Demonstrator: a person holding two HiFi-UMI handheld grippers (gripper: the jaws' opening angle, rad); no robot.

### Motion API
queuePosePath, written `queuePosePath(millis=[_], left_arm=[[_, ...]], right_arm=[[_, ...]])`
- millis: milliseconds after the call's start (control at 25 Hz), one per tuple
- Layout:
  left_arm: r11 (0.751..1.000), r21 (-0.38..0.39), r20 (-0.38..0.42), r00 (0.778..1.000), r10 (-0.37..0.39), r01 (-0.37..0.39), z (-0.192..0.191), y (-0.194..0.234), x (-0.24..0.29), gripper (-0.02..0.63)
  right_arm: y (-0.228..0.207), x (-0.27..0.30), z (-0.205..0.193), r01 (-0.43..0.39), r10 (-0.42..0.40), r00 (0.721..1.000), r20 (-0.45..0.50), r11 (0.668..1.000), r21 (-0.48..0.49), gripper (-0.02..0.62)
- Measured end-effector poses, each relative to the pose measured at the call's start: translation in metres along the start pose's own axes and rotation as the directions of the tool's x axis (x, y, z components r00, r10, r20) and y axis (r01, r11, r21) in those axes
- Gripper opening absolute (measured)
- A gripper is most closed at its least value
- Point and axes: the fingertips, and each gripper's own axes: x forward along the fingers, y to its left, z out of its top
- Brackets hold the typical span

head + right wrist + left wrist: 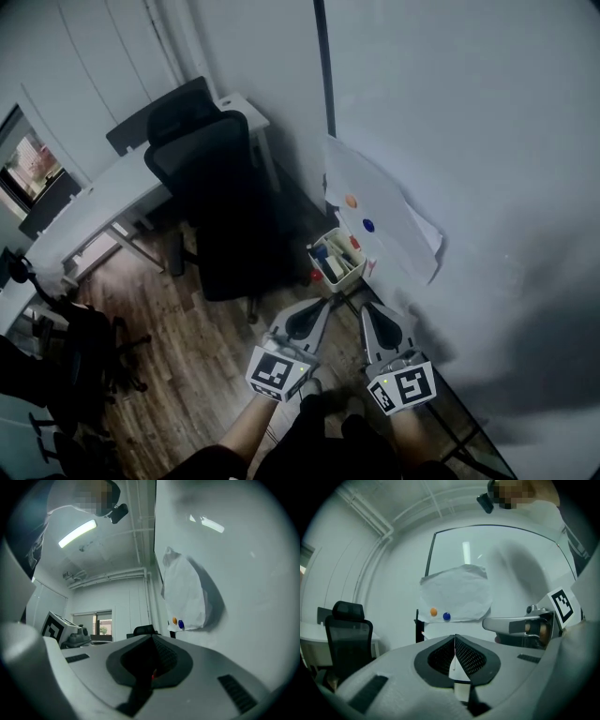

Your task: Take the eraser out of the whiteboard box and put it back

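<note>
Head view: we hold the left gripper (pixel 314 311) and right gripper (pixel 375 317) side by side, near the whiteboard box (pixel 337 258); we cannot pick out the eraser among its contents. Left gripper view: its jaws are pressed together, holding nothing. Right gripper view: these jaws are also closed and empty.

The white whiteboard box (pixel 354 274) sits open-topped against the board, holding blue, red and white items; the eraser cannot be told apart.
</note>
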Motion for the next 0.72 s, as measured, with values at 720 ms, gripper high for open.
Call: queuePosePath(millis=[720], left_arm=[[0.993,0.002,-0.078,0.99,-0.121,0.121,-0.056,0.05,0.054,0.007]], right_arm=[[-0.032,0.039,-0.058,0.154,-0.15,0.986,-0.077,0.986,0.057,0.003]])
